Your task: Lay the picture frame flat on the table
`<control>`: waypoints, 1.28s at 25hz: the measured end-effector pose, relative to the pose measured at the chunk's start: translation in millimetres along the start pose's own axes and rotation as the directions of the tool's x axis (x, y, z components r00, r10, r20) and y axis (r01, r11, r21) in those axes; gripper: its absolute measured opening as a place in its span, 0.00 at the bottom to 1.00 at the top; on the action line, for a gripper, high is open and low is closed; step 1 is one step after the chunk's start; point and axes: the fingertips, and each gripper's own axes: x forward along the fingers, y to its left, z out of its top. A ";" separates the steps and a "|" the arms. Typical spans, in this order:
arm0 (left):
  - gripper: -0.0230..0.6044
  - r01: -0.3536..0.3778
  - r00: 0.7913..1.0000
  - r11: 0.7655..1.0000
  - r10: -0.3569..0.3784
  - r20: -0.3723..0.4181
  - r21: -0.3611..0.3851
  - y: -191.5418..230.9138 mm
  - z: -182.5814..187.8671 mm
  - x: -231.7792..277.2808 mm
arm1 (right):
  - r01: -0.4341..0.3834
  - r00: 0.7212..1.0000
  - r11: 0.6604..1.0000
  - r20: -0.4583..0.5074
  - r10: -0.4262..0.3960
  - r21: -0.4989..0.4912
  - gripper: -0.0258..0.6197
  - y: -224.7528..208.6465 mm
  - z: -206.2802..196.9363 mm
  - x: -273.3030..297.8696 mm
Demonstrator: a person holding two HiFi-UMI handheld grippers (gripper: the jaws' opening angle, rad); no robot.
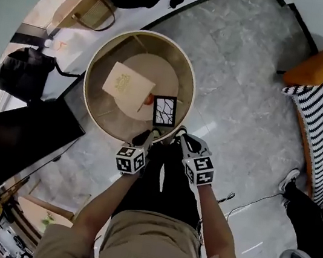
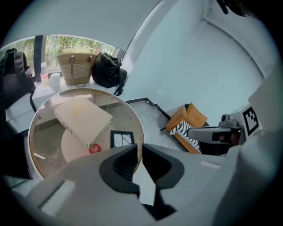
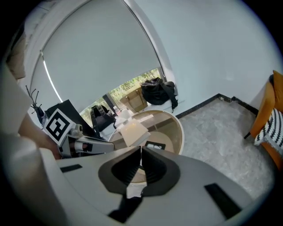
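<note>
Frame (image 1: 164, 111) lies flat on the glass table (image 1: 147, 33), at its near edge, close to the book (image 1: 128, 83). Task looks done. Left gripper (image 1: 147, 135): jaws a thin slit apart, empty. Right gripper (image 1: 181, 135): jaws pressed together, empty. My guess is it's light, stiff, glazed so fragile, and slides easily on glass. To regrip, pinch a side rail, not the pane.

We see our left gripper (image 2: 138, 148) with its grey jaws nearly together, nothing between them. Past them, a round glass-topped table (image 2: 44, 145) carries a cream hardback book (image 2: 84, 119), a small red fruit (image 2: 94, 149) and a black-framed picture (image 2: 121, 138) lying flat.
</note>
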 end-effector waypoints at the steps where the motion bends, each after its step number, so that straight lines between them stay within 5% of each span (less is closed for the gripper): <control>1: 0.07 0.018 1.000 1.000 -0.018 0.013 0.014 -7.0 7.1 -8.3 | -0.009 1.000 1.000 0.009 0.009 -0.004 0.06 7.0 7.7 -6.5; 5: 0.05 0.100 0.993 0.995 -0.101 0.066 0.021 -39.3 35.6 -39.2 | -0.033 0.998 0.999 0.052 0.035 -0.039 0.06 30.4 41.3 -35.1; 13: 0.05 0.195 0.957 0.953 -0.237 0.167 0.233 -113.0 106.5 -125.9 | -0.040 0.984 0.975 0.163 0.077 -0.221 0.06 79.4 128.0 -91.3; 21: 0.05 0.122 0.924 0.906 -0.253 0.288 0.404 -136.7 186.9 -201.9 | -0.026 0.948 0.943 0.290 0.128 -0.332 0.06 127.9 216.1 -141.6; 27: 0.05 0.040 0.873 0.894 -0.249 0.420 0.446 -138.8 256.5 -234.6 | 0.007 0.896 0.925 0.413 0.164 -0.381 0.06 141.8 282.1 -170.6; 32: 0.05 0.031 0.858 0.897 -0.250 0.448 0.442 -136.1 282.3 -248.5 | 0.022 0.868 0.914 0.462 0.184 -0.406 0.06 148.5 312.8 -186.1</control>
